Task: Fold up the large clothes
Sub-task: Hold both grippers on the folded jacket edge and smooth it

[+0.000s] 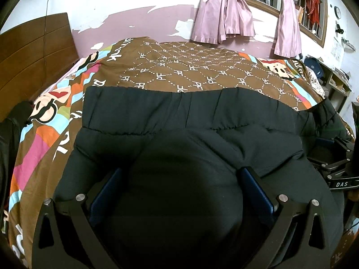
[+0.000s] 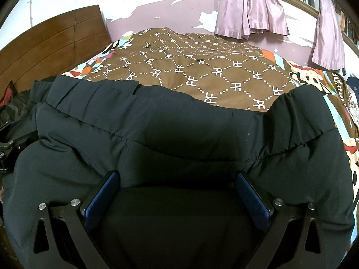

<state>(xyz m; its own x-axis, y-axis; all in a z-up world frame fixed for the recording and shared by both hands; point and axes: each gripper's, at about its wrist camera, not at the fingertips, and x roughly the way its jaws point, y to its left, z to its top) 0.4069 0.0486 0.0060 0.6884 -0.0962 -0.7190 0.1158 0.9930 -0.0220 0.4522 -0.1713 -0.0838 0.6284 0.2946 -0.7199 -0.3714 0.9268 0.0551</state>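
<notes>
A large black padded jacket (image 1: 179, 112) lies spread across the near side of the bed, its stitched hem band toward the far side. My left gripper (image 1: 181, 172) is open, its blue pads (image 1: 105, 192) wide apart, with a bulge of jacket fabric rising between them. In the right wrist view the same jacket (image 2: 179, 123) fills the lower half, its elastic hem gathered at the right. My right gripper (image 2: 177, 174) is open too, its pads (image 2: 101, 197) astride a fold of the fabric. Part of the right gripper's body (image 1: 336, 170) shows at the left view's right edge.
The bed carries a brown patterned bedspread (image 1: 179, 67) with cartoon borders. A wooden headboard (image 1: 33, 51) stands at the left, pink knotted curtains (image 1: 224, 11) hang on the far wall, and cluttered shelves (image 1: 336, 80) stand at the right. Dark clothing (image 1: 13, 123) lies by the headboard.
</notes>
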